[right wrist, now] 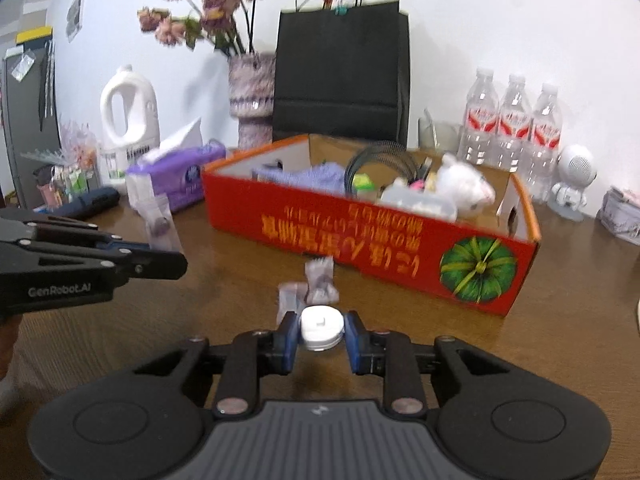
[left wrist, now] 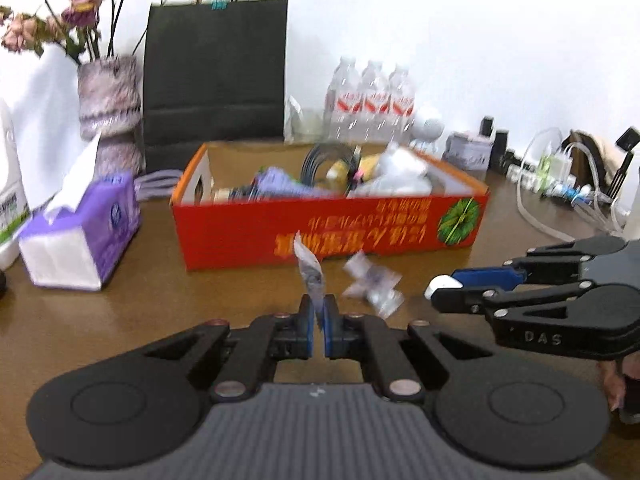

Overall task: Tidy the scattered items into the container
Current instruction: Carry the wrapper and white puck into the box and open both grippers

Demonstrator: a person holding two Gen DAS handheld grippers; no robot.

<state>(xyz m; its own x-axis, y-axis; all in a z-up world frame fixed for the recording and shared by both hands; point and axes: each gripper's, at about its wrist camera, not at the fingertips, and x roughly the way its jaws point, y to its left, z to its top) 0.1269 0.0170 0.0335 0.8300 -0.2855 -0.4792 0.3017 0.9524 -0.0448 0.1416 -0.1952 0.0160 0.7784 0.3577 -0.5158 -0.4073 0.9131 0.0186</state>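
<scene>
Left hand-held gripper pinching sachet

Bright, even light; fisheye-bent edges, motion blur throughout.

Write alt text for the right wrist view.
The right gripper grips a round white disc above a brown table, with two small clear packets lying just ahead. Behind them sits a red box full of items.

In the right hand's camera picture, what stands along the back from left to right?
White jug → purple tissue pack → flower vase → black paper bag → three water bottles → little white robot figure.
</scene>
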